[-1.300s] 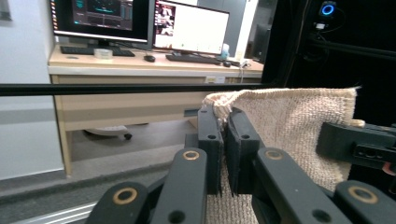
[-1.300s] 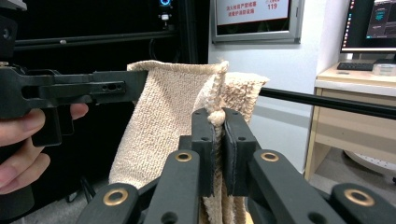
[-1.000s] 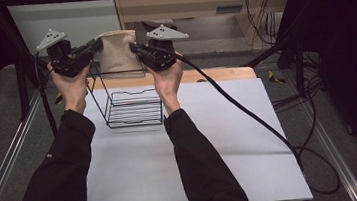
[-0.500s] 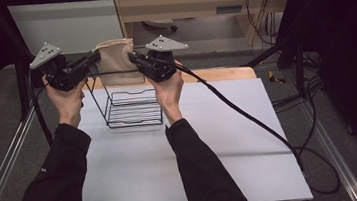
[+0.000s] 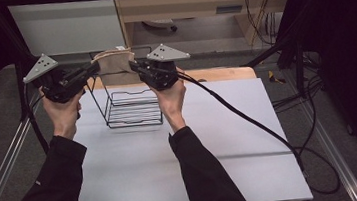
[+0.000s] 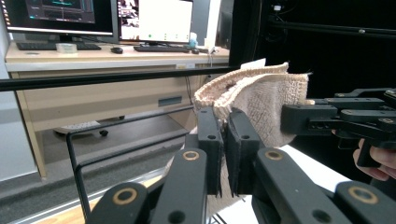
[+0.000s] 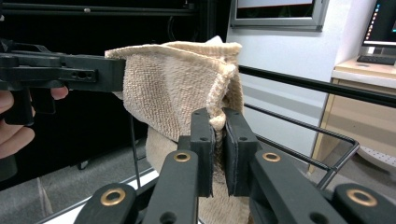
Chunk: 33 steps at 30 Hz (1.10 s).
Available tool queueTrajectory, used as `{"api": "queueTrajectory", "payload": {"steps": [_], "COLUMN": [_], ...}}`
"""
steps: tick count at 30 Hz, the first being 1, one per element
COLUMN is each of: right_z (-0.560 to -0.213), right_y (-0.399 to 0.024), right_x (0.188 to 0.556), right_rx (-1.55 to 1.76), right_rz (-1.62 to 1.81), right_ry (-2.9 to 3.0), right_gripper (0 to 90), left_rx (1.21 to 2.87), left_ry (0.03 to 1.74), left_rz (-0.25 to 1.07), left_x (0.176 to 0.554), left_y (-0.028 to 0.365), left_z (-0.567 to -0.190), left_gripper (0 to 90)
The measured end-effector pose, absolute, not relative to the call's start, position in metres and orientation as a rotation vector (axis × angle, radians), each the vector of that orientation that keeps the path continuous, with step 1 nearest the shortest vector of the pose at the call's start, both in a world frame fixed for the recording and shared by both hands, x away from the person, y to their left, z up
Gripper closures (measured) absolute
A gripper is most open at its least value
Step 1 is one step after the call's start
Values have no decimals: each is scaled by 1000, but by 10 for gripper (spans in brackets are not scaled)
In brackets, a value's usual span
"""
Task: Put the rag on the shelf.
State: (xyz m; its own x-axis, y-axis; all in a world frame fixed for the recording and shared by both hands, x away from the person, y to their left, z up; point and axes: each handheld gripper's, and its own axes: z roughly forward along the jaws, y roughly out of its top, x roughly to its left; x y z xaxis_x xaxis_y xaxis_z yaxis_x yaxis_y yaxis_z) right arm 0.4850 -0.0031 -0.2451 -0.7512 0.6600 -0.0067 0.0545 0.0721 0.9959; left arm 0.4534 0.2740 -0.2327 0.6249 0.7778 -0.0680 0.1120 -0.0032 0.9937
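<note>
Two hand-held claws suspend a beige, coarse-woven folded cloth (image 5: 114, 63) above the far rim of a black wire basket (image 5: 132, 108), which stands on the white worktop (image 5: 231, 145) toward 11 o'clock of its surface in the high view.

Left claw (image 5: 94, 69): clenched on the cloth's edge at the 9 o'clock side of the cloth; in the left gripper view its two black jaws (image 6: 228, 140) stand nearly together with the cloth's hemmed border pinched between the pads, the fabric rising toward 1 o'clock.

Right claw (image 5: 134, 65): clenched on the opposite edge, at the 3 o'clock side of the cloth; in the right gripper view the jaws (image 7: 219, 140) grip a rolled seam of the cloth (image 7: 177, 88), and the fabric hangs on down behind them.

The cloth is stretched between the two claws, clear of the worktop; its lower part drops toward the basket's upright wire frame (image 7: 299, 128). Whether the cloth touches that frame cannot be told.

Each claw is carried by a hand in a dark sleeve, the left hand (image 5: 62, 115) at 9 o'clock of the basket, the right hand (image 5: 171, 101) at 3 o'clock, just beside it. A black cable (image 5: 249, 120) trails from the right claw toward 4 o'clock across the worktop.
</note>
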Motion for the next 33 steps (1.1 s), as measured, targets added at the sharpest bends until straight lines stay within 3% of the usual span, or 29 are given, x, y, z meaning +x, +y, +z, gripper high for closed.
{"api": "queueTrajectory", "payload": {"steps": [10, 18, 21, 28, 33], "right_z": [-246, -242, -242, -240, -242], "right_y": [-7, -9, -8, -7, -5], "right_x": [483, 489, 491, 492, 486], "right_rx": [703, 691, 687, 686, 674], "right_rz": [1728, 1710, 1698, 1690, 1661], "right_ry": [1919, 1930, 1934, 1971, 1996], "right_gripper": [802, 649, 641, 811, 841], "left_rx": [1544, 1563, 1579, 1616, 1634], "left_ry": [787, 786, 786, 773, 779], "left_rz": [605, 618, 622, 608, 609], "left_x": [444, 446, 448, 446, 446], "left_y": [272, 269, 266, 267, 266], "left_z": [-240, -240, -240, -245, -250], "left_gripper": [851, 852, 853, 853, 851]}}
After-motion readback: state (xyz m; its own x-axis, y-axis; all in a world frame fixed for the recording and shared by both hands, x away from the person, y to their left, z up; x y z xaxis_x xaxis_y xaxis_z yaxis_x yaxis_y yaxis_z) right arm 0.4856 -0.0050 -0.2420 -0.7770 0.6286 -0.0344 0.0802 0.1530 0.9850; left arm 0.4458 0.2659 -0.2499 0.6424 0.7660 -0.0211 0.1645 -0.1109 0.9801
